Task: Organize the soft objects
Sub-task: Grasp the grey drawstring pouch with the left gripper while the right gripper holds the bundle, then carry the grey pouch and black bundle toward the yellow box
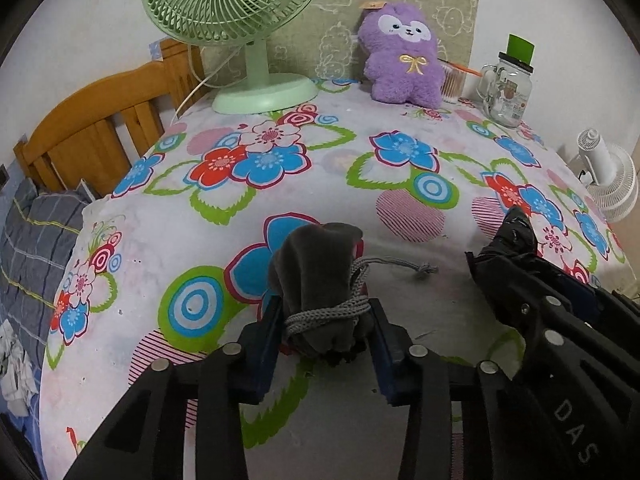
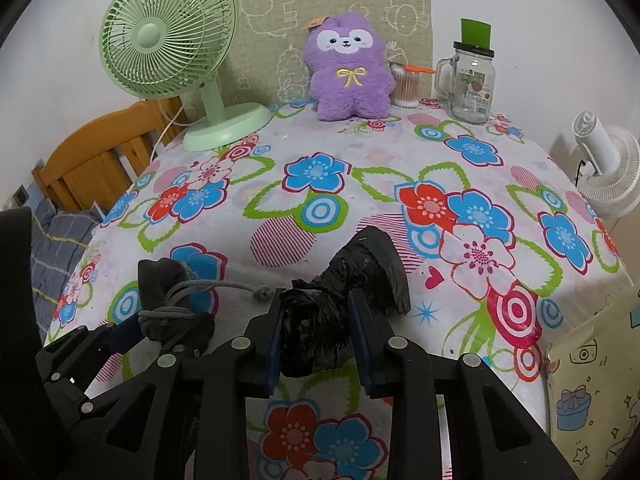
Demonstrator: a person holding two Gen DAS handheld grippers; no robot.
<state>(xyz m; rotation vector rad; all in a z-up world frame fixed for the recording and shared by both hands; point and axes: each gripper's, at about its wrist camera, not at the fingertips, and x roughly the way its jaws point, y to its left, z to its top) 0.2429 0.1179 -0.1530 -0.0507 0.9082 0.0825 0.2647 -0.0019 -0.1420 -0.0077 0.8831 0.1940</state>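
The left claw (image 1: 326,334) pinches a small dark grey fabric drawstring pouch (image 1: 320,276) between its two blue-padded fingers (image 1: 268,344), gripping it near the gathered neck, where a grey braided cord (image 1: 340,310) is wound around it; the cord's knotted end (image 1: 422,269) trails off to the right over the worktop (image 1: 304,184), which is covered in a white cloth printed with red, blue and pink flowers. The pouch stands up out of the claw at the near edge of the worktop.

Just to its right, the right claw (image 2: 316,334) is clamped on a crumpled black plastic bag (image 2: 320,320), whose flatter, folded end (image 2: 380,268) sticks forward past the fingertips (whether that end touches the cloth cannot be told). The two held bundles sit side by side, near each other but apart.

At the far edge of the worktop, against the wall, stand a pale green desk fan (image 2: 168,40), a purple plush toy with a white face and a gold bow (image 2: 348,76), a clear container of cotton swabs (image 2: 406,84) and a glass mug jar with a green piece on top (image 2: 472,84). A wooden headboard (image 1: 96,132) lies beyond the left side, and a white fan (image 2: 604,164) beyond the right.
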